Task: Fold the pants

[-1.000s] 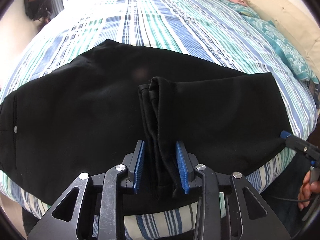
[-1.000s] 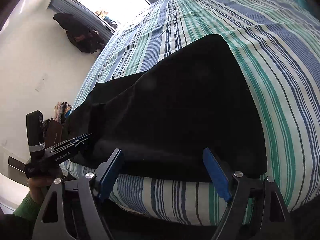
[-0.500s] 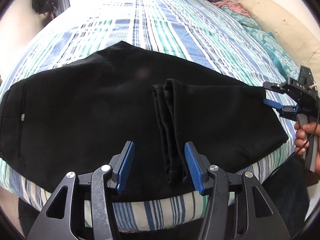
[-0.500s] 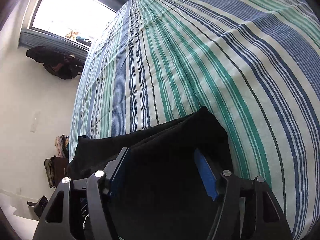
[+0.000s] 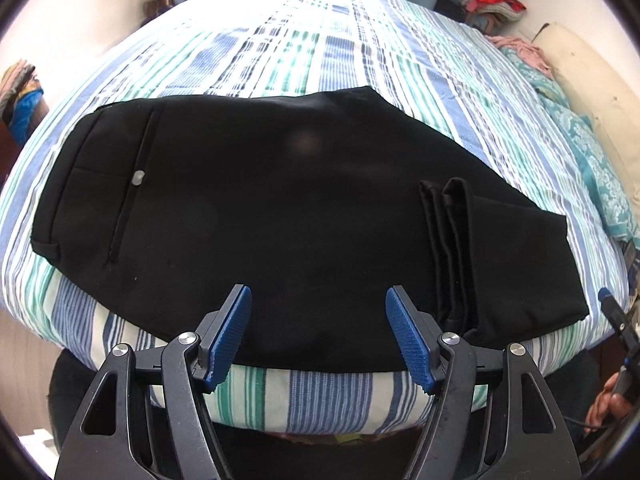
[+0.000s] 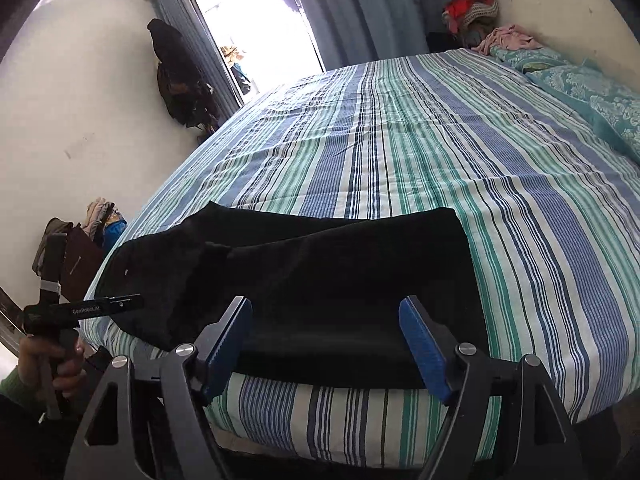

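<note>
lying across the near edge of the bed [image 5: 304, 56]: black pants [image 5: 280, 208], folded, long side running 9 to 3 o'clock in the left wrist view, near border just overhanging the mattress front.
- waistband end at 9 o'clock, with a pocket slit and a pale button [image 5: 138, 178].
- leg hems [image 5: 448, 240] doubled back on top at 3 o'clock, hem edges upright toward 12.
- striped sheet bare from the pants' far edge to 12 o'clock; a narrower strip bare at 3 o'clock in the right wrist view.

tools:
- left gripper [image 5: 318, 336]: blue pads spread wide, nothing between them, held off the near edge at 6 o'clock, apart from the cloth.
- right gripper [image 6: 324, 344]: pads likewise spread, empty, before the fold end of the pants [image 6: 320, 272]; contact cannot be told.

surroundings:
- teal patterned pillows [image 6: 592, 88] at 2 o'clock on the bed.
- pink cloth [image 6: 504, 40] beside them at the far corner.
- clothes heap [image 6: 472, 8] at 1 o'clock by the wall.
- dark garment [image 6: 172, 76] hanging at 10 o'clock.
- bright doorway [image 6: 256, 24] at 11 o'clock.
</note>
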The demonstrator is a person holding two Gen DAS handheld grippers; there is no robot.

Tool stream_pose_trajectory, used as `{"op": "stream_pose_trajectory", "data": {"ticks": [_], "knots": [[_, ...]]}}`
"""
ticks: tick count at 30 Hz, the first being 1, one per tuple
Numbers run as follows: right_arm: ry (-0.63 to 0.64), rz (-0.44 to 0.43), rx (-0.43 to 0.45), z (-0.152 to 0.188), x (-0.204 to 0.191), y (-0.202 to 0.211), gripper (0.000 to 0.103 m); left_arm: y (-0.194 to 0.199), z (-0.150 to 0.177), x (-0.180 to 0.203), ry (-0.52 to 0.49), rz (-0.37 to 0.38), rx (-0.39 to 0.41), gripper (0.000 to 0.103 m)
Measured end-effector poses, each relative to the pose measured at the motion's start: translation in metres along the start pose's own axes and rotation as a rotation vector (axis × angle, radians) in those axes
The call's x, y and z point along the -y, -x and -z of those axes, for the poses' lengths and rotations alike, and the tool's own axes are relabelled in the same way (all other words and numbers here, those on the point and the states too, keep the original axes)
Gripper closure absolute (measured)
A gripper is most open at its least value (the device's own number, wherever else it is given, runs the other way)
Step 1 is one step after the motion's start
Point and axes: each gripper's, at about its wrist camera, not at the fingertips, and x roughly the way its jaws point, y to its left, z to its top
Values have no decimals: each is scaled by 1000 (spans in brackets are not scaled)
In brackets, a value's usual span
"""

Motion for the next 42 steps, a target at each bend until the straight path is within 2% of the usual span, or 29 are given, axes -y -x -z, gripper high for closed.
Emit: {"op": "stream_pose_trajectory", "data": {"ticks": [2, 9, 15, 18, 20, 22, 26, 27, 31, 32, 35, 37, 39, 40, 41, 42], "knots": [[-3, 0, -38, 7, 1, -8, 27, -1, -1, -5, 7, -31, -5, 31], [-17, 18, -43, 16, 9, -5, 27, -5, 0, -20, 26, -170, -5, 29], [-11, 14, -75, 23, 5, -10, 27, -8, 0, -22, -2, -218, -5, 29], [16, 11, -73, 23, -2, -11, 27, -7, -6, -35, 26, -201, -9, 29], [30, 5, -79, 24, -6, -13, 27, -2, -14, -60, 93, -180, 4, 29], [48, -1, -86, 26, -12, -14, 27, 5, -22, -101, 216, -160, 19, 29], [68, -19, -100, 28, -19, -18, 27, 10, -33, -195, 528, -101, 35, 29], [71, -24, -103, 29, -21, -19, 27, 10, -35, -210, 566, -98, 36, 28], [82, -40, -117, 30, -27, -23, 27, -3, -51, -234, 528, -53, 14, 24], [86, -43, -119, 31, -29, -23, 27, -10, -55, -234, 505, -30, 3, 17], [104, -46, -127, 33, -34, -24, 27, -40, -62, -228, 425, 43, -86, 5], [112, -47, -132, 34, -36, -24, 27, -49, -61, -220, 380, 35, -98, 1], [116, -46, -134, 35, -38, -23, 27, -48, -62, -214, 348, 13, -84, 3], [117, -46, -134, 35, -38, -22, 27, -46, -62, -212, 346, 22, -77, 17], [117, -46, -132, 35, -38, -22, 27, -42, -63, -208, 341, 48, -70, 37], [117, -45, -129, 35, -38, -22, 27, -39, -64, -205, 330, 29, -70, 43]]}}
